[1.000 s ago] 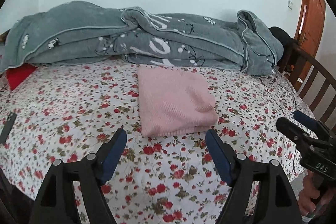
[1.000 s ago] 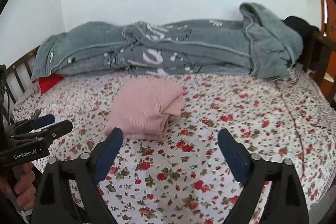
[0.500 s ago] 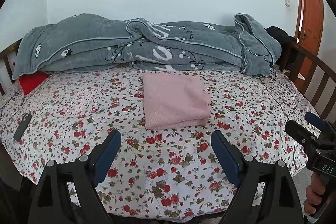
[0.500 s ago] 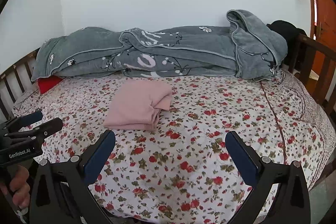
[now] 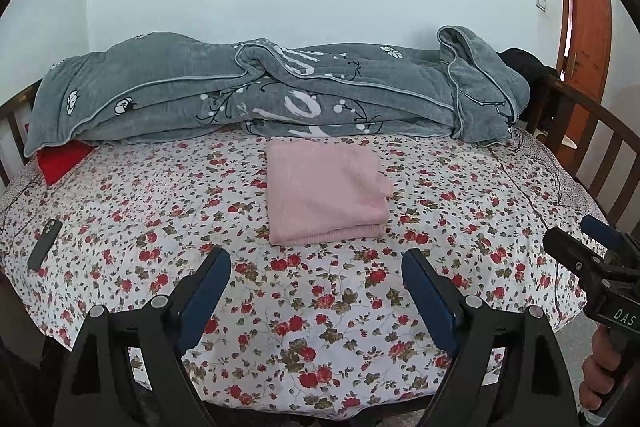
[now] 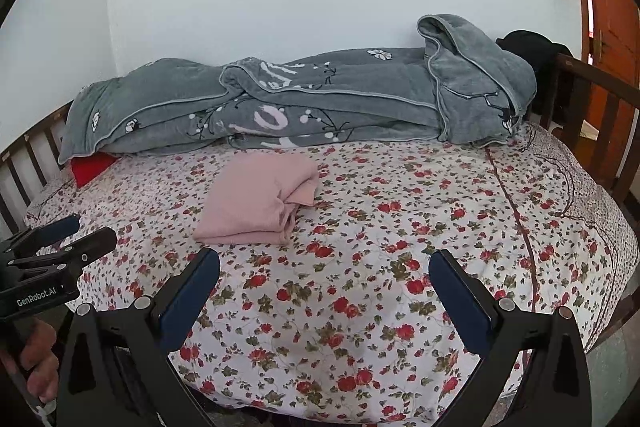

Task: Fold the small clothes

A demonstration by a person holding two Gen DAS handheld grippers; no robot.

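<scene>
Pink folded garment (image 5: 326,197) is seen at frame centre on the floral bedsheet (image 5: 160,211), smaller than a second ago; the left gripper (image 5: 316,281) has been drawn back, jaws wide, empty. From the right wrist, the right gripper (image 6: 324,283) is likewise spread and withdrawn, suggesting folding is finished.
</scene>
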